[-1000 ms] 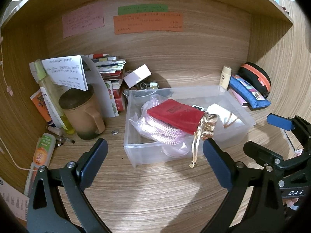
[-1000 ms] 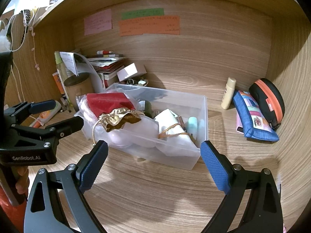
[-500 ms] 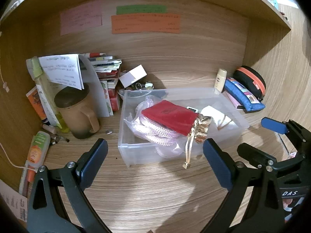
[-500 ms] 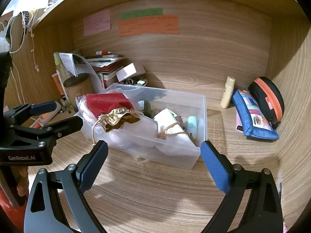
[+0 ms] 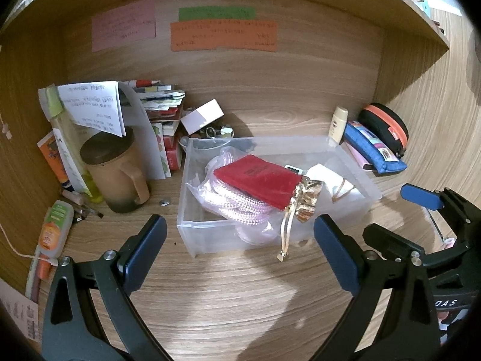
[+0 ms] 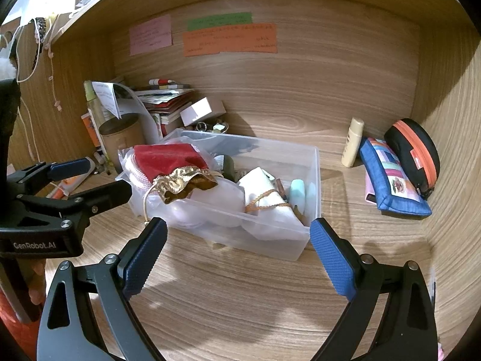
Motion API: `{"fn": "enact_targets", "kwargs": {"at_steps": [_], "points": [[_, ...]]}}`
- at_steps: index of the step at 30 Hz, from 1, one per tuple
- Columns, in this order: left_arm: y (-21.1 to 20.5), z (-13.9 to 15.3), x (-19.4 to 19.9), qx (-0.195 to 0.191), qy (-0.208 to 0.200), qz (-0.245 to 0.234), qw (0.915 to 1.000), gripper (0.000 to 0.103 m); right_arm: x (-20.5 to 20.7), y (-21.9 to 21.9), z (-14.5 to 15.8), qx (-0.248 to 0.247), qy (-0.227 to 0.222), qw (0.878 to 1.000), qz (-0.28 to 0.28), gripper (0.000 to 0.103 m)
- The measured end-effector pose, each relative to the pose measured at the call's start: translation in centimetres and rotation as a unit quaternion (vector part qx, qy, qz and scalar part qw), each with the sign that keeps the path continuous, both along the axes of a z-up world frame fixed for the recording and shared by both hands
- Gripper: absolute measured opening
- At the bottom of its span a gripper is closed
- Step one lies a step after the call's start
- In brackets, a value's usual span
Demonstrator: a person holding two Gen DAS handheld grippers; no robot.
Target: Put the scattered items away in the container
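Note:
A clear plastic bin (image 5: 210, 237) (image 6: 312, 162) stands on the wooden desk. Inside it a red pouch with a gold neck (image 5: 258, 177) (image 6: 168, 159) lies on a bagged pink rope (image 5: 240, 207), beside a white bag (image 6: 261, 186) and a pale blue item (image 6: 297, 189). The pouch's gold cord hangs over the bin's front wall. My left gripper (image 5: 237, 252) is open and empty, a short way in front of the bin. Open and empty too, my right gripper (image 6: 237, 254) sits before the bin's near corner. Each gripper shows in the other's view.
Left of the bin stand a brown lidded mug (image 5: 115, 171), a stack of books and papers (image 5: 156, 111), a white box (image 5: 203, 115) and tubes (image 5: 55, 225). To the right lie a cream bottle (image 6: 353, 141), a blue pouch (image 6: 390, 186) and a black-orange case (image 6: 415, 153). Wooden walls close in on three sides.
Both grippers have drawn back a little from the bin, so it looks smaller. Nothing in the bin has moved and both grippers stay open.

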State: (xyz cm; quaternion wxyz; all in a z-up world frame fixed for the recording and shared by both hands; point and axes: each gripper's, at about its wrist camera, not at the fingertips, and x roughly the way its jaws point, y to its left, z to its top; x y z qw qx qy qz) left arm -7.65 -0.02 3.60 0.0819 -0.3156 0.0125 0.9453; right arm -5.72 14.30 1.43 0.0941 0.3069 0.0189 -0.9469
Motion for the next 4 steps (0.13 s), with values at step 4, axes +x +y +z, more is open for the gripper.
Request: {"fn": "enact_targets", "kwargs": {"at_steps": [4], "points": [[0.3, -0.06, 0.1, -0.005, -0.002, -0.005, 1.0, 0.099, 0.1, -0.01, -0.02, 0.001, 0.001, 1.0, -0.001, 0.095]]}}
